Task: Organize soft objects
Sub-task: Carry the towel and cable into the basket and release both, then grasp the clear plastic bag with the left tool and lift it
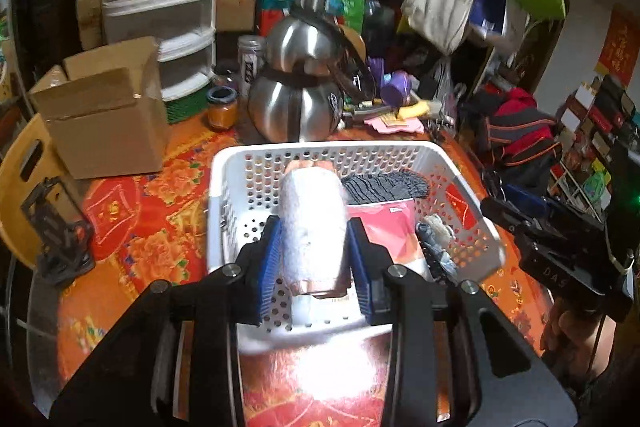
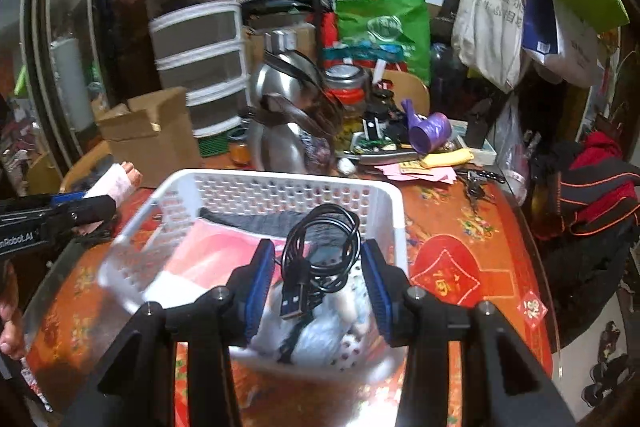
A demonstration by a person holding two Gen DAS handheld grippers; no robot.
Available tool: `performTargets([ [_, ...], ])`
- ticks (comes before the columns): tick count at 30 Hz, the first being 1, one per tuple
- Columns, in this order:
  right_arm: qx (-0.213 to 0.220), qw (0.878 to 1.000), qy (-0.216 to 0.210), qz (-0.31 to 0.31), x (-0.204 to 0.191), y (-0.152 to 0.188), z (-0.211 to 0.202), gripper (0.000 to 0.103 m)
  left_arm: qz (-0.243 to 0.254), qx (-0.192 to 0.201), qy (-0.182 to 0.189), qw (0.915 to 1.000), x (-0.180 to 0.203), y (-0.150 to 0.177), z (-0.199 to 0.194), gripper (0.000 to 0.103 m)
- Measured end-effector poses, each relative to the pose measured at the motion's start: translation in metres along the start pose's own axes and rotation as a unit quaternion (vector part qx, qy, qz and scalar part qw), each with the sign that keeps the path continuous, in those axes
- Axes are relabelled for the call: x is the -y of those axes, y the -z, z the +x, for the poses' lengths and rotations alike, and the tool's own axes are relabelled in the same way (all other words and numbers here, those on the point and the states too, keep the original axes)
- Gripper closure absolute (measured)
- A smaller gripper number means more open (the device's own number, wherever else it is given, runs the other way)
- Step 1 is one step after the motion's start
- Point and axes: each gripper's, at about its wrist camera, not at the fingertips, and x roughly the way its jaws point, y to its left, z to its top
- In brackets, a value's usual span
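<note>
left gripper [image 1: 314, 259] clamped on white roll [image 1: 314, 227], right gripper [image 2: 318, 287] clamped on black usb cable [image 2: 320, 247] over white basket [image 2: 384, 195]; "das" on right gripper body, "nrobot.ai" on left.

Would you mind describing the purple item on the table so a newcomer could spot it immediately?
Start at the white perforated basket on the orange-red tablecloth, then look past its far right corner into the clutter beside the steel kettles. There lies a small purple watering can, tipped on its side. It is the only purple thing among the papers and tools.
</note>
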Motion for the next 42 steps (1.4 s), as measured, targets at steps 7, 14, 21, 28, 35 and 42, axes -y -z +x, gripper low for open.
performTargets([
  [7, -0.029, 1.000, 0.005, 0.003, 0.013, -0.001, 0.047, 0.059, -0.003, -0.033, -0.025, 0.9991, -0.008, -0.010, 0.051, 0.073],
  [14, -0.056, 0.998, -0.002, -0.003, 0.008, 0.015, 0.073, 0.059, -0.002, -0.041, -0.037, 0.9985, -0.017, 0.001, 0.071, 0.073],
  [21, -0.057, 0.998, -0.006, -0.008, 0.000, 0.018, 0.075, 0.047, -0.004, -0.039, -0.033, 0.9987, -0.021, 0.013, 0.072, 0.064],
  [28, -0.037, 0.999, -0.006, -0.011, 0.001, 0.018, 0.055, 0.025, 0.009, -0.003, -0.034, 0.9994, -0.018, 0.026, 0.045, 0.028],
  [35, -0.013, 1.000, 0.002, 0.004, 0.006, 0.038, 0.016, 0.021, 0.022, 0.029, -0.052, 0.9980, -0.019, 0.069, -0.005, 0.026],
  [42, -0.005, 1.000, 0.001, 0.026, 0.030, 0.099, -0.018, 0.018, -0.008, 0.040, -0.037, 0.9985, -0.039, 0.133, -0.046, 0.022],
])
